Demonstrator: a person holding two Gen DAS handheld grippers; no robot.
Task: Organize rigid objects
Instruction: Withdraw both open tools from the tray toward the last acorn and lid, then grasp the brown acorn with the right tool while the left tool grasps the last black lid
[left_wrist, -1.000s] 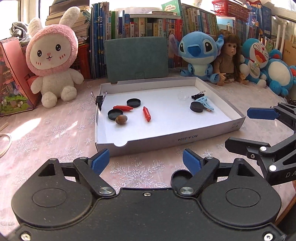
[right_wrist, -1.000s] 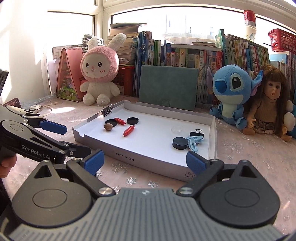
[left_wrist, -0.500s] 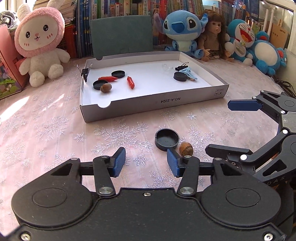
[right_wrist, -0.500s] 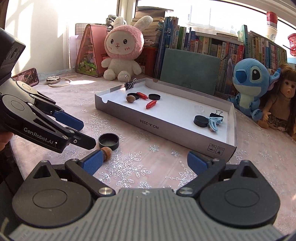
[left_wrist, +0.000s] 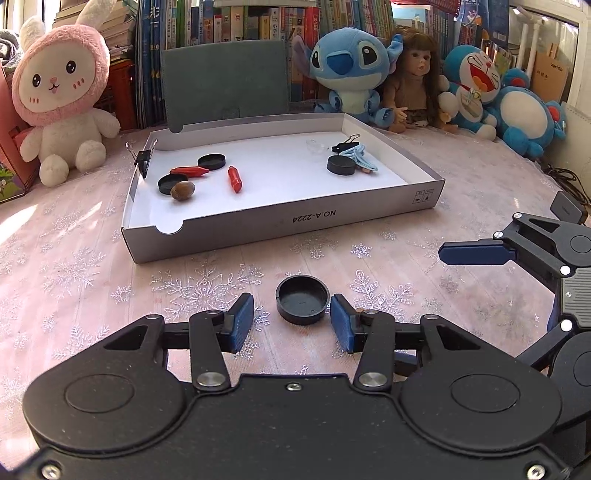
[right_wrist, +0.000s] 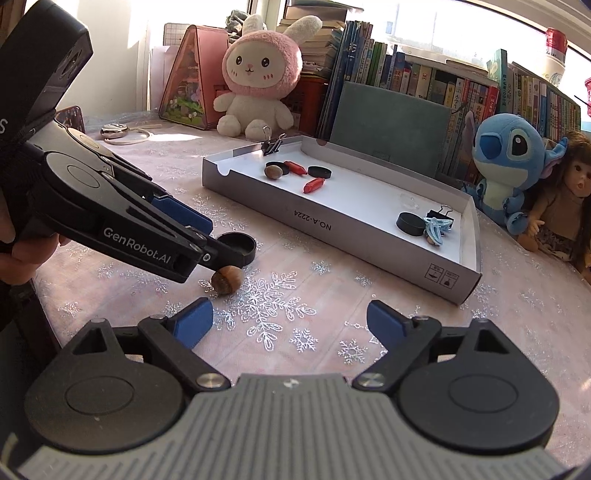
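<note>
A black round cap (left_wrist: 302, 301) lies open side up on the tablecloth, in front of the shallow white box (left_wrist: 280, 221). My left gripper (left_wrist: 291, 326) stands narrowed around the cap's near half. Its right pad (left_wrist: 341, 326) is almost at the cap's rim, and the left pad stands clear of it. A brown acorn (right_wrist: 226, 280) lies just right of that gripper (right_wrist: 221, 242), mostly hidden in the left wrist view. My right gripper (right_wrist: 289, 321) hovers behind the acorn with its jaws closing and nothing between them.
The box (right_wrist: 332, 221) holds black caps (left_wrist: 211, 161), red crayon-like sticks (left_wrist: 235, 179), another acorn (left_wrist: 182, 190), binder clips and a blue hair clip (left_wrist: 356, 157). Plush toys, a doll and books line the back. A person's hand (right_wrist: 14, 254) holds the left gripper.
The left gripper's jaws narrowed, and it moved forward and down until the black cap lay between its tips. The right gripper sank toward the acorn, its jaws slightly narrower.
</note>
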